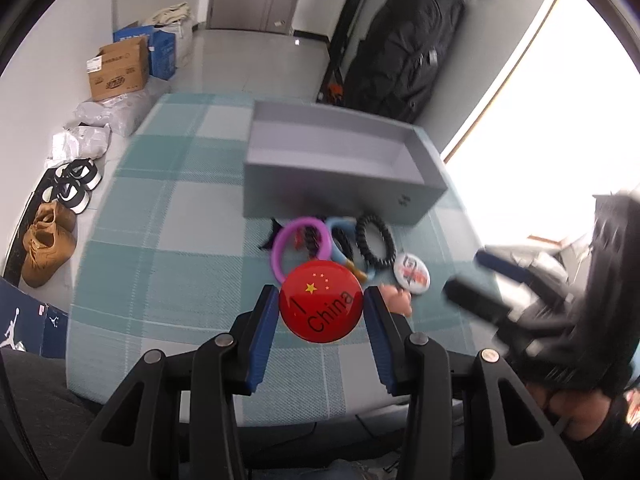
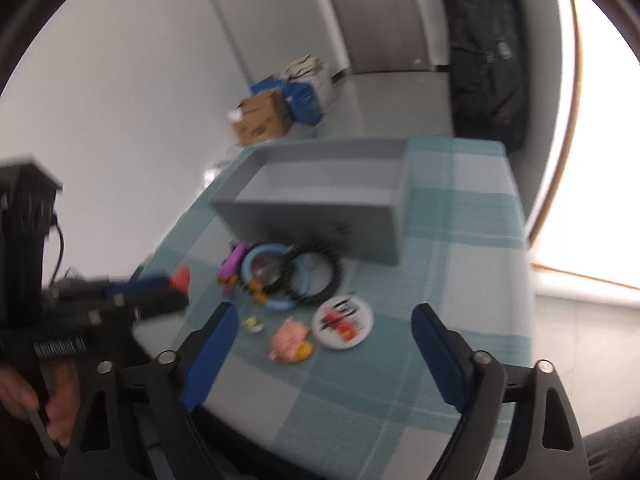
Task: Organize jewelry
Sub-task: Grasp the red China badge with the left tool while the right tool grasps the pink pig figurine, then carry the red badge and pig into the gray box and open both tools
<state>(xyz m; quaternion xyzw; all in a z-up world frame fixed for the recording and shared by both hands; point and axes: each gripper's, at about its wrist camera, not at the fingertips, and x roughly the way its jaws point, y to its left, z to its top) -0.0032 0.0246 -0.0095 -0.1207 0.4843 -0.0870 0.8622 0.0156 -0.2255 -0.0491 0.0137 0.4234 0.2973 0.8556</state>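
Left wrist view: left hand-held gripper (image 1: 322, 304) clenched on red badge (image 1: 321, 302), right hand-held gripper (image 2: 324, 320) released, bracelets (image 1: 332, 242) just beyond.

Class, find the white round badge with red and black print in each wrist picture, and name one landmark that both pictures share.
Left wrist view: the white badge lies right of centre on the checked cloth, just right of the black beaded bracelet.
Right wrist view: the white badge lies near the centre, below the bracelet and beside the pink figure.
Shared landmark: the open grey box behind the jewelry.
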